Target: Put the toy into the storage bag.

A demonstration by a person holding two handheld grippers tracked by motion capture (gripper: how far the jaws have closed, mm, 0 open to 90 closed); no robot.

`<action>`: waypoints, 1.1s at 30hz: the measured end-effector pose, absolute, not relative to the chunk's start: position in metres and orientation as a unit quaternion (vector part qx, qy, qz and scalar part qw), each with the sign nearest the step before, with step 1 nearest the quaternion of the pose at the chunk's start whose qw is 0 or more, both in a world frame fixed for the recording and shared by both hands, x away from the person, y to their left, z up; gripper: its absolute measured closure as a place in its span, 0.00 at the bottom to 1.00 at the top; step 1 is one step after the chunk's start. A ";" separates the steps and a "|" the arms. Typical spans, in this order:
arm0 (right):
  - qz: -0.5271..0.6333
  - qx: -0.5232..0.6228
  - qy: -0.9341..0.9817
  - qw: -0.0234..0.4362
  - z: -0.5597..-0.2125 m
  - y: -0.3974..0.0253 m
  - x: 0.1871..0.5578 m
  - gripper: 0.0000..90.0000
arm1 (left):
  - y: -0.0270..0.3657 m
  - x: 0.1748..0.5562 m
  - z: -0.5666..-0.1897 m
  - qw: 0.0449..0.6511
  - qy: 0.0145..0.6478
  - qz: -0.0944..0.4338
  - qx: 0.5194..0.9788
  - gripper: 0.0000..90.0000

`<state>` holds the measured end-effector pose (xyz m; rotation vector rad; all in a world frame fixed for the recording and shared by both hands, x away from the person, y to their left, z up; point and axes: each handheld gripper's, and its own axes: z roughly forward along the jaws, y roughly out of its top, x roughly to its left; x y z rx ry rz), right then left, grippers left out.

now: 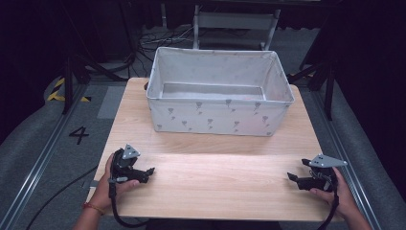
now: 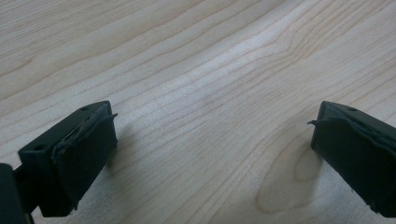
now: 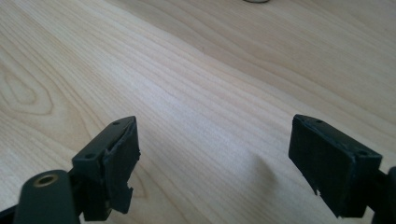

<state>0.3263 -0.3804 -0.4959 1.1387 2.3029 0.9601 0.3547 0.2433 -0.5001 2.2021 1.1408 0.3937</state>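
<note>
1. A pale wooden surface (image 1: 215, 177) with a fine, wavy grain is carrying everything; in both gripper views its boards are showing long streaks and a few oval knots.
2. A rectangular fabric bin (image 1: 218, 112) is sitting at the far middle of the surface. Its soft whitish walls are printed with small grey figures, and its open top is showing a grey floor inside.
3. The left tool (image 1: 152, 170) is resting at the near left edge of the surface in the person's left hand (image 1: 107, 184), with a grey three-cornered plate on top and a black cable trailing off the near edge.
4. In the left gripper view the left tool (image 2: 212, 140) is standing released, its two blocky black jaws wide apart with bare wood between them and their rubbery pads looking frayed at the edges.
5. The right tool (image 1: 290, 177) is lying at the near right edge in the right hand (image 1: 337, 194); in its own view the right tool (image 3: 215, 154) is likewise released over bare wood.
6. The bin is standing well apart from both tools, beyond them and between them, and both are pointing inward toward each other.
</note>
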 end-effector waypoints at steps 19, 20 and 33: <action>0.347 0.454 0.800 0.183 -0.506 -0.387 0.320 0.15 | 0.242 0.352 -0.500 0.309 0.445 0.152 0.827 0.01; 0.346 0.456 0.799 0.184 -0.506 -0.387 0.320 0.15 | 0.242 0.352 -0.500 0.309 0.446 0.152 0.826 0.01; 0.345 0.457 0.799 0.185 -0.506 -0.386 0.320 0.15 | 0.242 0.350 -0.500 0.305 0.455 0.155 0.822 0.01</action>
